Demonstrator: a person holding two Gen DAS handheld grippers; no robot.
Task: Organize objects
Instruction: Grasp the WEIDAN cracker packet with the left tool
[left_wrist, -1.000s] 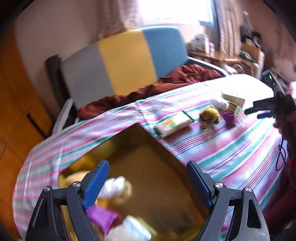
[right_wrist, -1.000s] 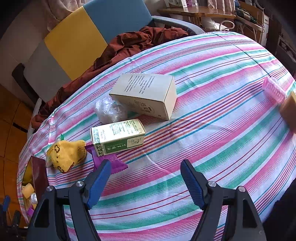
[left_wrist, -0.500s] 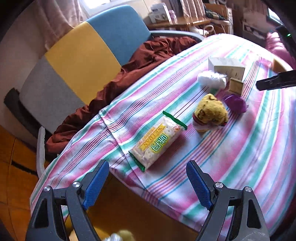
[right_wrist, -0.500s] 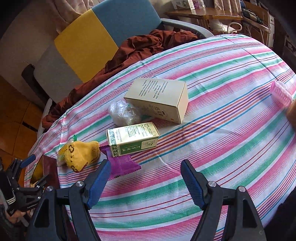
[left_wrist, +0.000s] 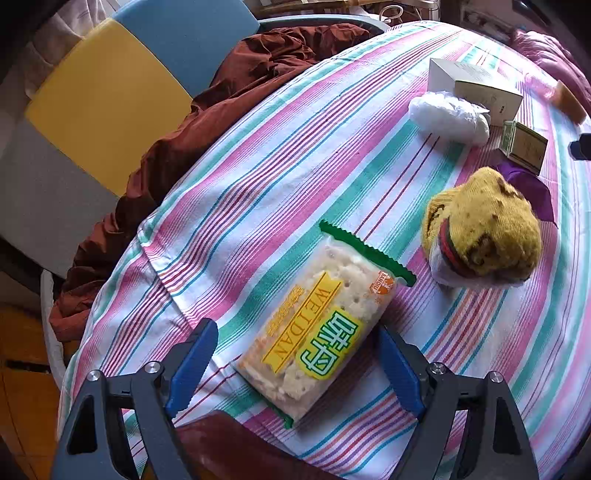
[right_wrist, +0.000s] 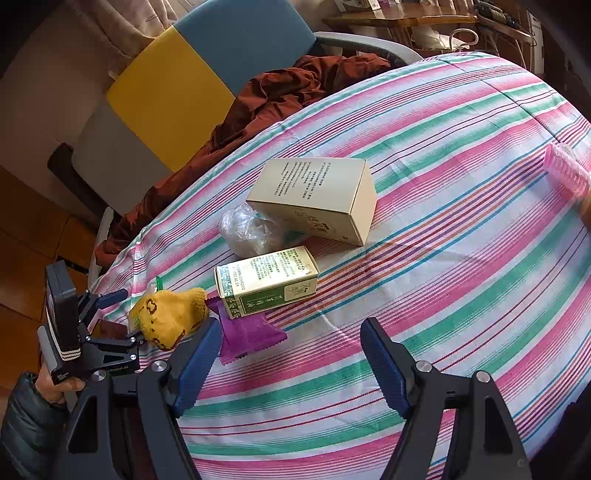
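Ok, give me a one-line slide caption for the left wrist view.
Open left gripper straddling a cracker packet on the striped tablecloth, yellow sock beside it.

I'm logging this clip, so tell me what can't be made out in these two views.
- Cracker packet: in the right wrist view, hidden behind the yellow sock.
- Dark red box: left wrist view, cut off by the bottom edge; contents unseen.
- Pink ribbed object: right wrist view, blurred and cut by the frame edge.

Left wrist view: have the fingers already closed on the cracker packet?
No. The left gripper is open, its blue fingers straddling the cracker packet with gaps on both sides.
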